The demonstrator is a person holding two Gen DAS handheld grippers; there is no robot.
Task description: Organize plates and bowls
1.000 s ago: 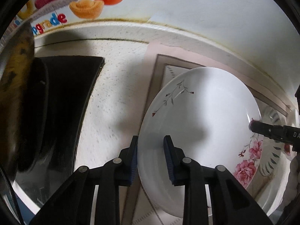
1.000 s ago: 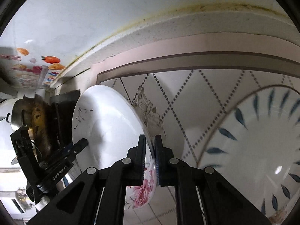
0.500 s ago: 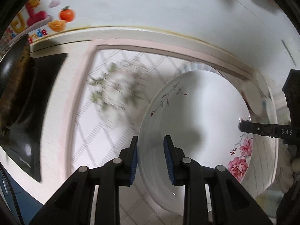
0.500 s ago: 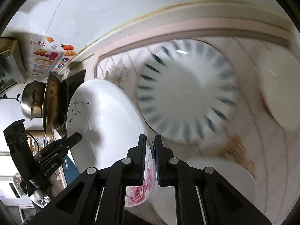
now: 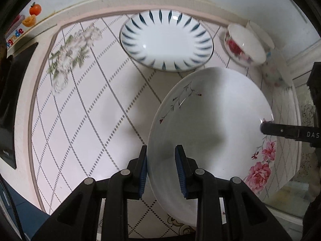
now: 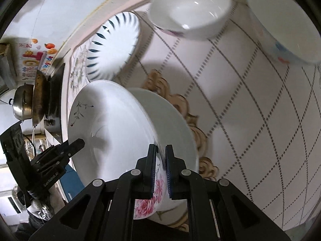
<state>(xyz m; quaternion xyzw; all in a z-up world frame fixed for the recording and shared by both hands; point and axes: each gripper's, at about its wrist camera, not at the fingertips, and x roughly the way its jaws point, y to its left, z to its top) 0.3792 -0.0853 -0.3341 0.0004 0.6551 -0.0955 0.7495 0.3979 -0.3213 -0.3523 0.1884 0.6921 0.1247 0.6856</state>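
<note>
Two hand-held grippers carry one large white plate between them, above a table covered in a cloth of dotted diamond lines. The left hand-held gripper pinches the plate's near rim between its blue pads, and the plate stretches away ahead and to the right of it. The right hand-held gripper is pressed almost together on the opposite rim, beside a spray of pink roses painted on the plate; from there the plate rises ahead and to the left, tilted on edge.

Ahead of the left hand-held gripper, well beyond the held plate, a plate with dark blue rays lies flat on the table. To its right stands a bowl with red roses. Ahead of the right hand-held gripper sit a plain white bowl and, further right, a bowl with blue marks.

The rayed plate looks like the likely stacking spot; the left hand-held gripper appears nearer to it, so the move probably runs forward from that side.

Readable writing: "DAS" on the right hand-held gripper's arm, "CenRobot.AI" on the left one's body, and "grade" on a wall sticker far left.
</note>
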